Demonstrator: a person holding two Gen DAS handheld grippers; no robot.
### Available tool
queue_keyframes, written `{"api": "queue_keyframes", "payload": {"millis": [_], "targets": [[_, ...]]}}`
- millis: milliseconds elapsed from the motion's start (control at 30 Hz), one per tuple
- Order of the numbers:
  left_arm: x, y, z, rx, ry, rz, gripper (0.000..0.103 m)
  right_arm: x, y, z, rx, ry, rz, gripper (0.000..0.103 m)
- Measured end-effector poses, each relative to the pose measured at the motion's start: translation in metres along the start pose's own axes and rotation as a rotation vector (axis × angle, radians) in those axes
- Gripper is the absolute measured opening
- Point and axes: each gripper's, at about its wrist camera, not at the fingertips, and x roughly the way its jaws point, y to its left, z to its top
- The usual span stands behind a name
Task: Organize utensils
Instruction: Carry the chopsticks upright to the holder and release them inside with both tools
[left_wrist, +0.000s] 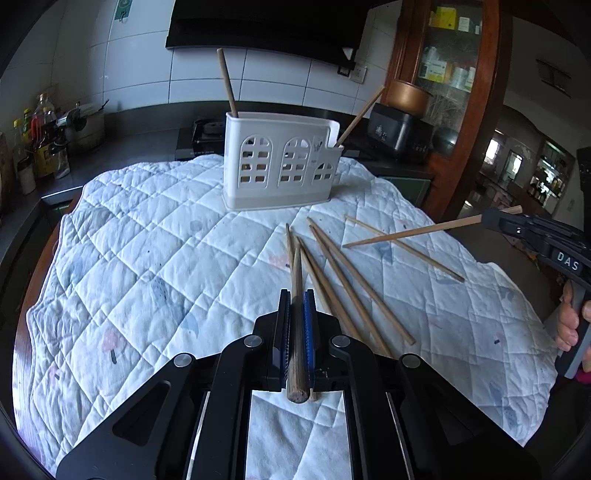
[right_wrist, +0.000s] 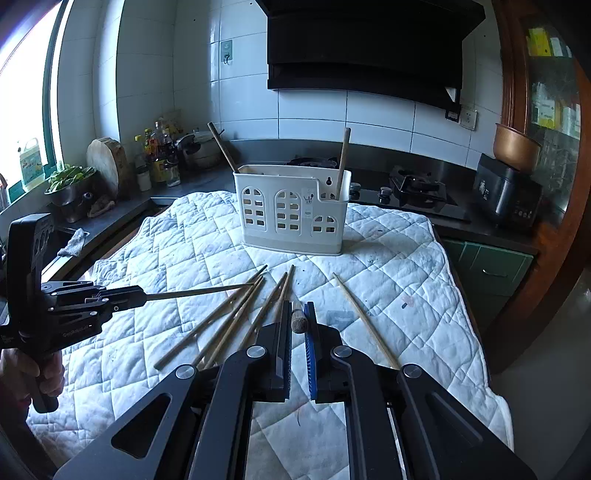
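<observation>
A white utensil holder (left_wrist: 282, 162) (right_wrist: 293, 210) stands on the quilted cloth with two chopsticks (left_wrist: 227, 83) (right_wrist: 342, 162) upright in it. Several loose wooden chopsticks (left_wrist: 351, 280) (right_wrist: 229, 321) lie on the cloth in front of it. My left gripper (left_wrist: 296, 295) (right_wrist: 142, 293) is shut on one chopstick (left_wrist: 296, 325) (right_wrist: 199, 291) and holds it above the cloth. My right gripper (right_wrist: 299, 308) (left_wrist: 487, 218) is shut on another chopstick (right_wrist: 297, 321) (left_wrist: 410, 232), held above the loose ones.
The quilted cloth (left_wrist: 147, 258) (right_wrist: 406, 258) covers a table. Behind it runs a dark counter with a gas hob (right_wrist: 417, 188), bottles (right_wrist: 159, 155), a pot and a black rice cooker (right_wrist: 506, 195) (left_wrist: 400, 133). A wooden cabinet (left_wrist: 461, 92) stands at the right.
</observation>
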Motion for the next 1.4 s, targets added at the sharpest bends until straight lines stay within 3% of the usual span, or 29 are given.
{"api": "queue_keyframes", "payload": {"millis": [267,567,833,1067,1400], "targets": [[-0.006,0.006,0.031,-0.010,-0.038,-0.040,0.006,0.004,-0.006,0.047,0.011,0.009,0.035,0.007],[-0.008,0.010,0.085,0.039,-0.078,-0.031,0.005,0.001,-0.022,0.142,-0.004,0.009,0.056,0.007],[-0.009,0.009,0.127,0.085,-0.103,-0.027,0.005,0.000,-0.028,0.214,-0.041,0.003,-0.019,0.007],[-0.025,0.003,0.182,0.122,-0.206,-0.002,0.005,0.044,-0.029,0.228,-0.061,0.085,-0.065,0.007],[-0.031,-0.002,0.260,0.119,-0.396,0.083,0.005,0.092,-0.038,0.217,-0.076,0.170,-0.094,0.007]]}}
